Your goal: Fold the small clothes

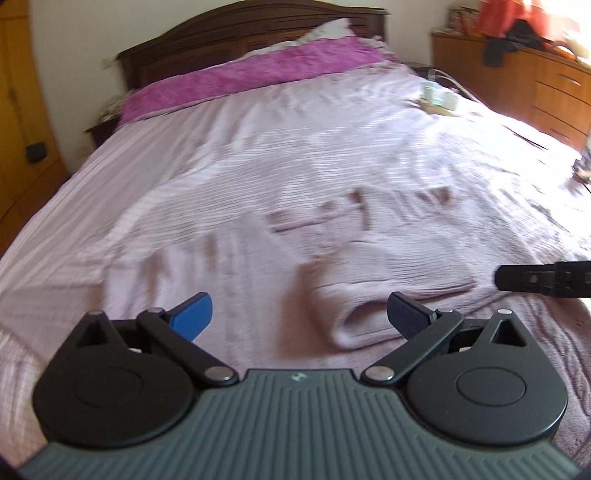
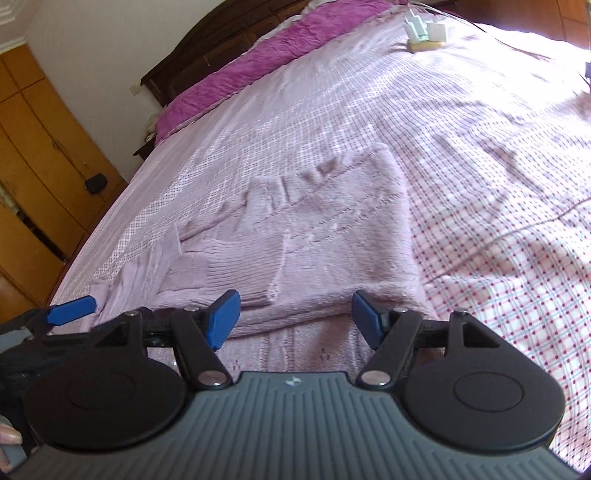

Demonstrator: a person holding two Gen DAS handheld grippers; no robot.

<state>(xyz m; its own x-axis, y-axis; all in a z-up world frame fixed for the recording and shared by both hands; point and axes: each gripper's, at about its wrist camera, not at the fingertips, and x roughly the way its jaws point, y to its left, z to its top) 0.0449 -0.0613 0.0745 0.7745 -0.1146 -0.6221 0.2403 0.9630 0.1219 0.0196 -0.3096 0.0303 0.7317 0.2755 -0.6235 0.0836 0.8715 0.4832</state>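
Note:
A pale lilac knitted garment (image 2: 314, 229) lies partly folded on the lilac checked bedspread (image 2: 498, 258), with a ribbed cuff turned over its near edge. My right gripper (image 2: 295, 317) hovers open just in front of that near edge, nothing between its blue pads (image 2: 223, 317). In the left wrist view the same garment (image 1: 369, 295) is blurred by motion. My left gripper (image 1: 299, 315) is open wide over its ribbed end and empty. One finger of the right gripper (image 1: 535, 282) reaches in from the right there. A blue finger of the left gripper (image 2: 72, 308) shows at the left of the right wrist view.
A purple blanket (image 1: 251, 77) lies across the head of the bed below the dark headboard (image 1: 221, 33). Small white items on a tan board (image 1: 439, 98) rest on the far right of the bed. A wooden dresser (image 1: 535, 81) stands right, a wardrobe (image 2: 44, 147) left.

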